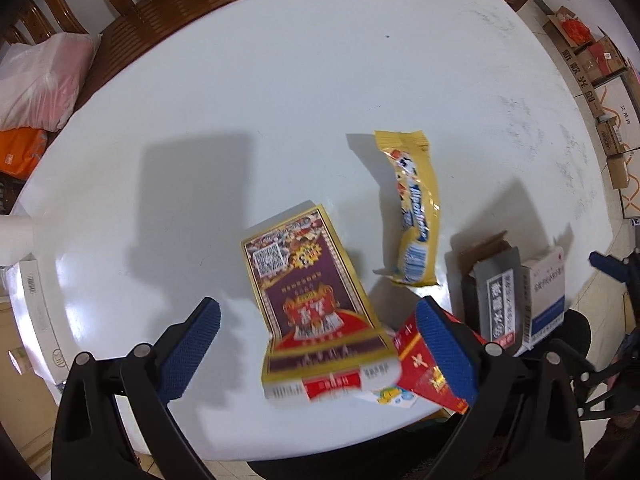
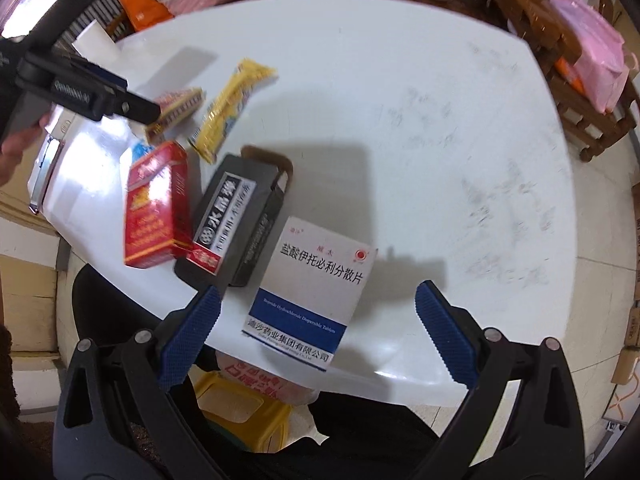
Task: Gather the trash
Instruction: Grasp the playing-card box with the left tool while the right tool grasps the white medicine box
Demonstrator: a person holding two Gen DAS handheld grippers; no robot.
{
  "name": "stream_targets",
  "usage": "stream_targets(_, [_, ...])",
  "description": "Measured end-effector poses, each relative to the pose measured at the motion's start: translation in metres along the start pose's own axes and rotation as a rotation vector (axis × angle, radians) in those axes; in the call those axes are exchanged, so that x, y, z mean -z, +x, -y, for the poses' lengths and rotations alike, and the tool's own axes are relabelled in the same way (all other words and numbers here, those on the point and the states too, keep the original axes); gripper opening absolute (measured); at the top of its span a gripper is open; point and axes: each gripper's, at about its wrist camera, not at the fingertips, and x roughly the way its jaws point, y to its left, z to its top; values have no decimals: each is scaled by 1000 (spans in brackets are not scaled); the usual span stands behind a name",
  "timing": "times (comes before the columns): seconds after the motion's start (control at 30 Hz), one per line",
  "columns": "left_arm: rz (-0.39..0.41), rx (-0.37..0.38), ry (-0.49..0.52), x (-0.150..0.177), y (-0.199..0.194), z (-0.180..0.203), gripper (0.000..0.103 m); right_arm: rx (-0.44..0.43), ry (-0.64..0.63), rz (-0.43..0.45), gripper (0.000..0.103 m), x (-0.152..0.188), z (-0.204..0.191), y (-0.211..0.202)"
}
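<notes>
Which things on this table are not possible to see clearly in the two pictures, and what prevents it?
- Purple and gold wrapper: left wrist view, its near end is blurred, print unreadable.
- Red box: left wrist view, partly covered by the left gripper's finger.
- Small blue and yellow scrap: left wrist view, mostly under the wrapper and red box.
- Yellow stool: right wrist view, hidden by the table edge and the right gripper.

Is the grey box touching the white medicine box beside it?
Touching. In the right wrist view the grey box and the white box meet with no table showing between them; the left wrist view shows them side by side too.
</notes>
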Motion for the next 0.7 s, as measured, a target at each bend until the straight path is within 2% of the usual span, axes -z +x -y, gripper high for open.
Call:
stream_targets(0.3, [-41,16,-19,-13,23,-13,95,-22,26,-61,95,-4,5,34])
stream_targets(0.7, [-77,45,-49,-24,53,-37,94,114,-81,-44,94,-2,-16,49])
